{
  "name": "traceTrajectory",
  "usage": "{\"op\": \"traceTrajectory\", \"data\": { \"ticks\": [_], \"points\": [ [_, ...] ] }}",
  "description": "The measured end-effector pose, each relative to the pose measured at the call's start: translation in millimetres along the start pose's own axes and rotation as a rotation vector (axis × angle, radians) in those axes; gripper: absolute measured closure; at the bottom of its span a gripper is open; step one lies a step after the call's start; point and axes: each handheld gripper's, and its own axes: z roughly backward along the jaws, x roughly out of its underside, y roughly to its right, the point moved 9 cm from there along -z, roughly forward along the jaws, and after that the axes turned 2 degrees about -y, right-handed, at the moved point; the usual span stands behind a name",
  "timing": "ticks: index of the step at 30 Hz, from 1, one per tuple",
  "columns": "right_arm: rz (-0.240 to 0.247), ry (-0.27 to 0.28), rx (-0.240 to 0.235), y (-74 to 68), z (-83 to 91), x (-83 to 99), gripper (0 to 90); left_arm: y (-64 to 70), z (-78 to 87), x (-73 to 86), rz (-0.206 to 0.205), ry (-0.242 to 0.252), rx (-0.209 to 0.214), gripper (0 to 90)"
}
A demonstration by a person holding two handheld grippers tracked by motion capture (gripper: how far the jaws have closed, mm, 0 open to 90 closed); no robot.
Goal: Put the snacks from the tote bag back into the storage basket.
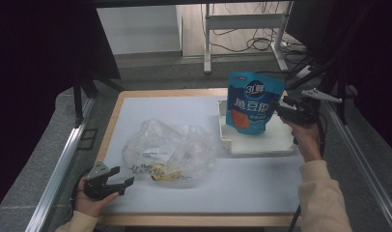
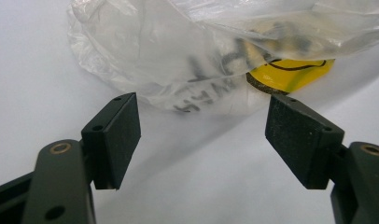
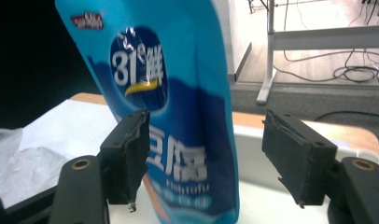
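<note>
Hand-held grippers: two are counted, one in each hand of the person.
Left hand-held gripper [image 1: 120, 181]: it is seen at the near left corner of the surface [image 1: 252, 186], low over the white cover, with its jaws spread wide and nothing between them.
Left gripper view: the two black pads [image 2: 117, 135] are set well apart, and the edge of the plastic bag [image 2: 187, 56] lies just beyond them, not touched.
Right hand-held gripper [image 1: 279, 110]: it is held up at the far right of the surface, beside the right edge of the blue pouch [image 1: 252, 104].
Right gripper view: the jaws are wide open; the pouch [image 3: 178, 126] stands between them, close to the left pad [image 3: 131, 154] and apart from the right one. Whether the left pad touches the pouch cannot be told.
Blue pouch: one is counted, upright, printed with white characters and an orange patch near its base; it stands on the white tray.
White tray [image 1: 261, 142]: one is counted, set toward the far right part of the surface.
Plastic bag [image 1: 170, 147]: one clear, crumpled bag is counted, lying left of the middle of the surface, between the left hand-held gripper and the tray.
Bag contents: one yellow item [image 2: 290, 74] with black lines is seen through the plastic at the near edge of the bag; dark lettering is blurred.
</note>
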Motion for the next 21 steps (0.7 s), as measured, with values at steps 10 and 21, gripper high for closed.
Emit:
{"op": "traceTrajectory", "data": {
  "ticks": [10, 21],
  "points": [
    [-0.027, -0.010, -0.011, -6.3, 16.7, 26.2, 30.6, 1.4, 0.6, 0.0, -0.002, 0.000, -0.001, 27.0],
    [-0.016, -0.045, -0.088, -35.8, 28.4, 63.9, 30.6, 2.7, -0.9, -2.2, -0.006, 0.003, 0.002, 27.0]
  ]
}}
